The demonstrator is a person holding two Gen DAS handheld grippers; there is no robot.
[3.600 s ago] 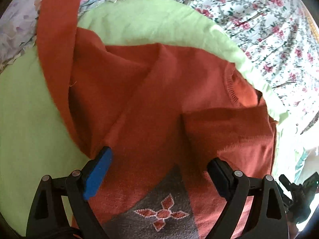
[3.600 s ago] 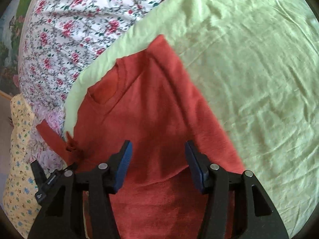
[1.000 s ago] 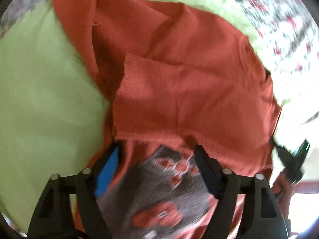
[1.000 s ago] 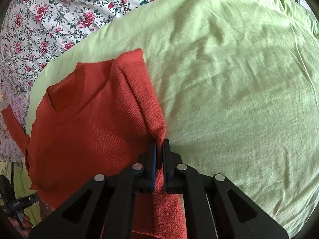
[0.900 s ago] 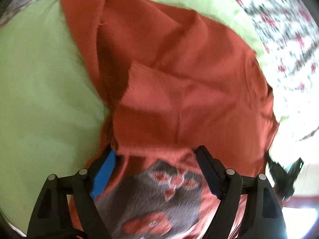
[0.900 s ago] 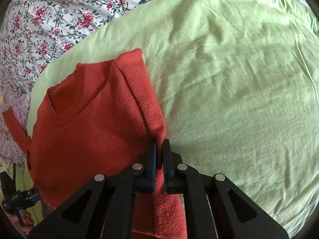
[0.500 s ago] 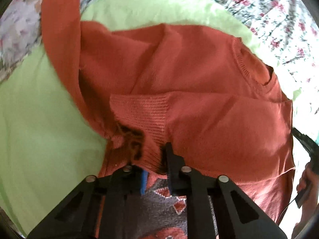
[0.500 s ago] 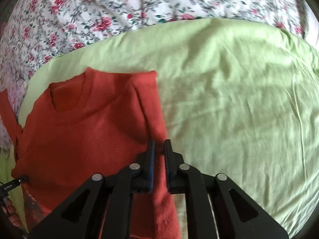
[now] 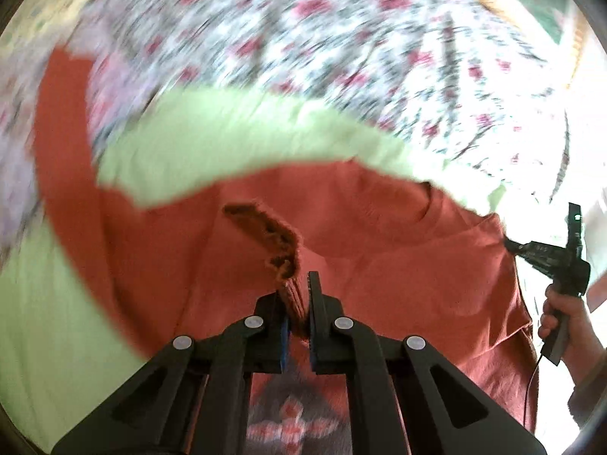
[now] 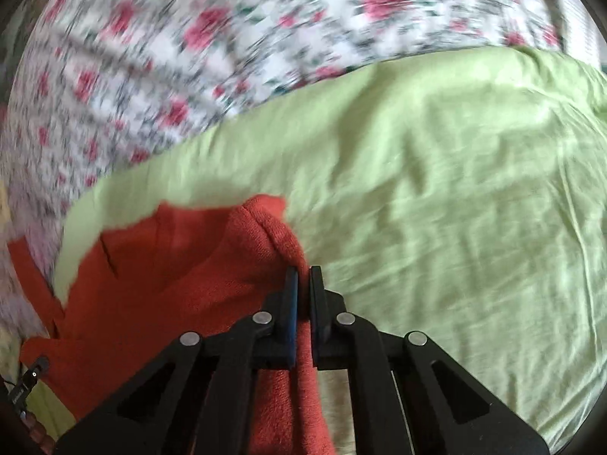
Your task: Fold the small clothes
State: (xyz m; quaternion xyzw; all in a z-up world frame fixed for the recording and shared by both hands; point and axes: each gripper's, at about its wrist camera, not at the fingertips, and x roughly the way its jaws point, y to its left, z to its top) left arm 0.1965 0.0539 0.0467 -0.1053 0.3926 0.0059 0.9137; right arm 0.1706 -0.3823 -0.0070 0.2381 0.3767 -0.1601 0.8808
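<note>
A small rust-orange knit sweater [image 9: 398, 265] with a grey patterned patch [image 9: 292, 417] lies on a light green sheet [image 9: 227, 140]. My left gripper [image 9: 299, 292] is shut on the sweater's ribbed hem edge, which stands up between the jaws. My right gripper [image 10: 301, 284] is shut on a fold of the same sweater [image 10: 182, 276] at its right side edge. The right gripper also shows in the left wrist view [image 9: 554, 261], at the sweater's far right edge, held by a hand. One sleeve [image 9: 64, 144] trails up to the left.
The green sheet [image 10: 455, 208] lies over a white bedspread with red roses [image 10: 227, 38], which fills the far side in both views. A yellowish printed cloth shows at the upper left edge [image 9: 41, 3]. Both views are motion-blurred.
Both grippers, open 3.6 s ago, closed on the sweater. Since half a second ago both views tilt up toward the floral bedspread, and the gripped hem and side edge are lifted.
</note>
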